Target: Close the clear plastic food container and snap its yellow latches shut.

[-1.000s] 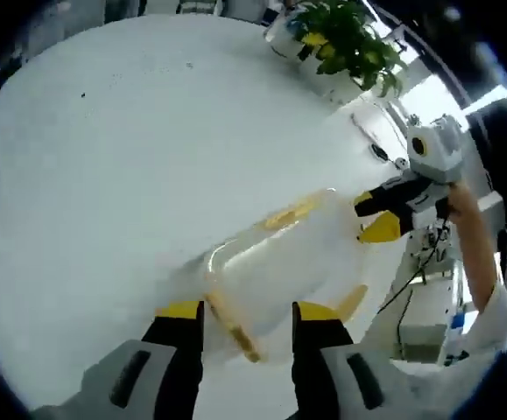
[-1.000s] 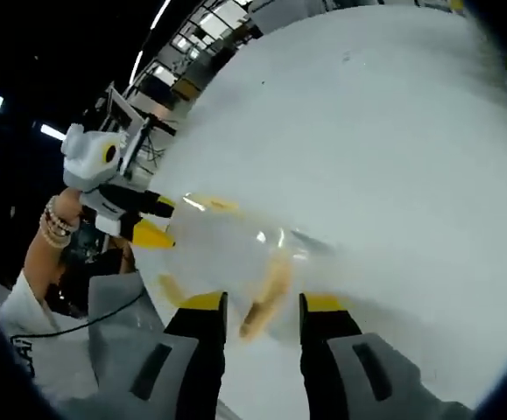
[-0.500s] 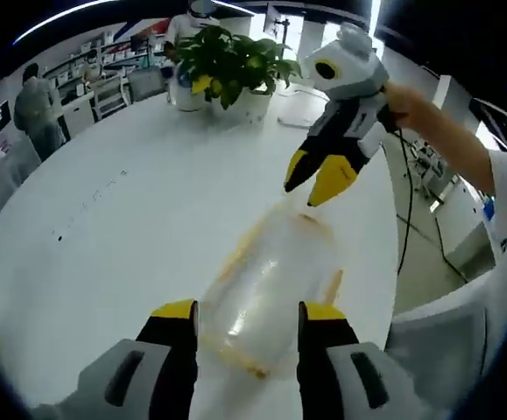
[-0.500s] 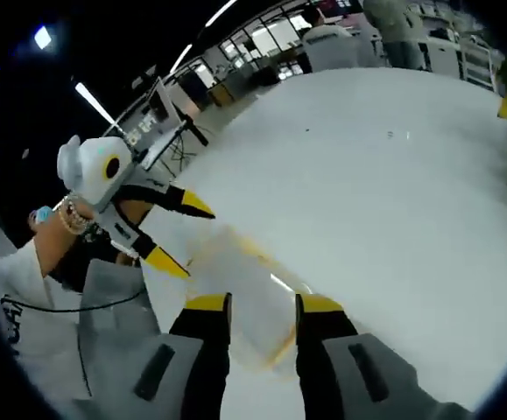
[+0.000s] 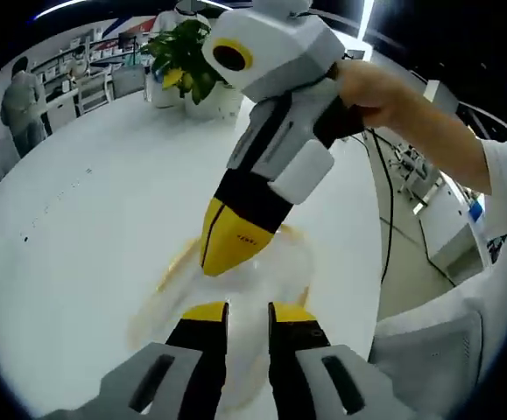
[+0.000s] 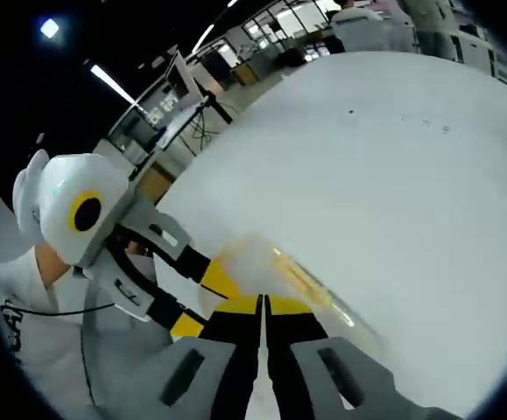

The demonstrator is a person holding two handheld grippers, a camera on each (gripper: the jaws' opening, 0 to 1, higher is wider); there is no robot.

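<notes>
At lower centre of the left gripper view, the left gripper (image 5: 246,308), jaws nearly together, and the right gripper (image 6: 262,300), jaws pressed together, crowd the clear container (image 5: 275,271) on the white table (image 5: 87,210); colliding tips could shove it off its latches.

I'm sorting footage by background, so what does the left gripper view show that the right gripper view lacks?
The left gripper view alone has the potted plant at the table's far edge. The right gripper view alone has ceiling lights over desks. Both show the white table, the clear container with its yellow latches, and both grippers: the left gripper slightly parted, the right gripper with jaws together.
</notes>
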